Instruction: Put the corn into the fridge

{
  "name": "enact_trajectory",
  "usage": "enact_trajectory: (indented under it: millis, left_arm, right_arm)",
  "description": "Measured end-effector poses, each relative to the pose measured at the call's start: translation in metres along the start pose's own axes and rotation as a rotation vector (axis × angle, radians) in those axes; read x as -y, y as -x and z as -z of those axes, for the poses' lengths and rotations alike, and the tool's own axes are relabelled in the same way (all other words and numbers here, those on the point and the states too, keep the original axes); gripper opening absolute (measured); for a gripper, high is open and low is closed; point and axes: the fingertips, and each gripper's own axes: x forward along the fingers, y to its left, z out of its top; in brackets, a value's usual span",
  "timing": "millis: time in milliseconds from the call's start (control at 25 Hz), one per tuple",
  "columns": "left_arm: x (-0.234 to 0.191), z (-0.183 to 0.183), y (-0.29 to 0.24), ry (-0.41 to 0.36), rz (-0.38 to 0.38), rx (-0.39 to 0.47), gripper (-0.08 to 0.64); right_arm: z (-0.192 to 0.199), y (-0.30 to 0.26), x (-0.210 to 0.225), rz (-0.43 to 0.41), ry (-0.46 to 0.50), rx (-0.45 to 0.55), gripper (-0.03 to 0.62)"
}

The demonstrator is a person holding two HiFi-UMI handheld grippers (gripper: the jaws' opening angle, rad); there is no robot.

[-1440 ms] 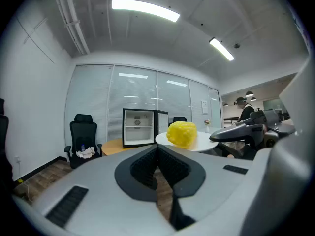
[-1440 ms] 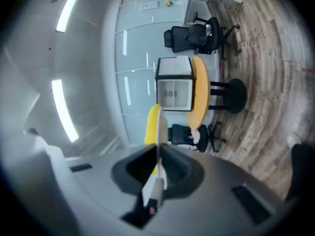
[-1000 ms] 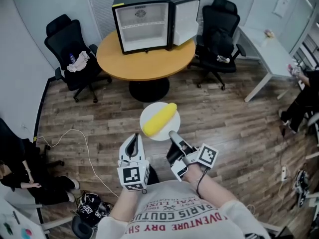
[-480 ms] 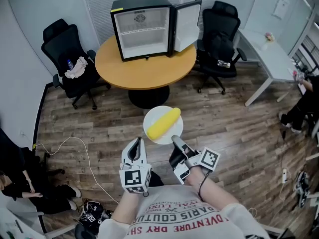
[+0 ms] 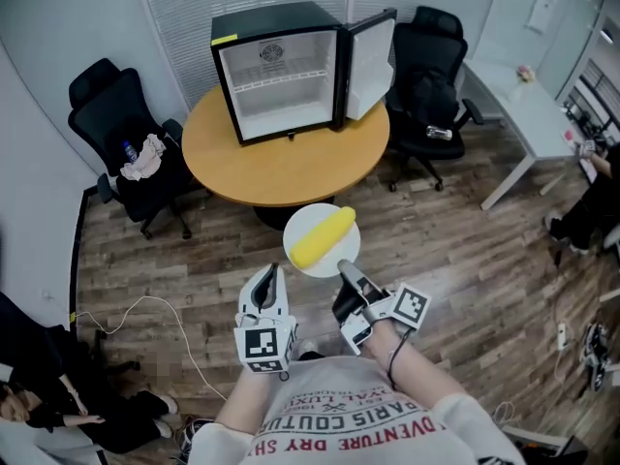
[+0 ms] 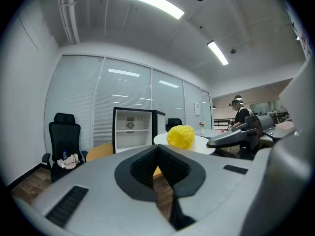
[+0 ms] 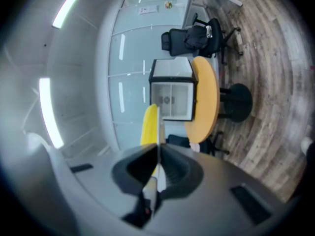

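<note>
Office: one fridge (image 5: 281, 71), one corn (image 5: 323, 237), one plate (image 5: 303, 221) pinched by right hand-held gripper (image 5: 344, 267).

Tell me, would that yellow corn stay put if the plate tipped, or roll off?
Probably it would roll: the corn is a rounded cylinder lying loose on a shallow white plate. The right gripper pinches only the rim, so the plate could tilt easily. The corn looks stiff, not floppy.
</note>
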Motion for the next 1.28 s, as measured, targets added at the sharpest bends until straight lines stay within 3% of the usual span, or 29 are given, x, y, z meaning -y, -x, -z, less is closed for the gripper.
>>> enact_trajectory:
  millis: [280,640,1280]
  left_arm:
    - [-0.05,-0.005,-0.034,-0.007,0.03,-0.018,0.032]
    - [-0.076,0.014,-0.091,0.018,-0.025,-0.054,0.032]
    - [-0.087,-0.007,-0.266,0.047,-0.239,-0.031,0.032]
  right_arm:
    - [-0.005,-0.066,-0.011,-0.018,0.003,0.033,0.041]
    - [-0.026,-0.123,0.014,0.004,-0.03,-0.034,0.041]
    - [-0.18,-0.252,0.027,-0.003,-0.033,-0.254,0.038]
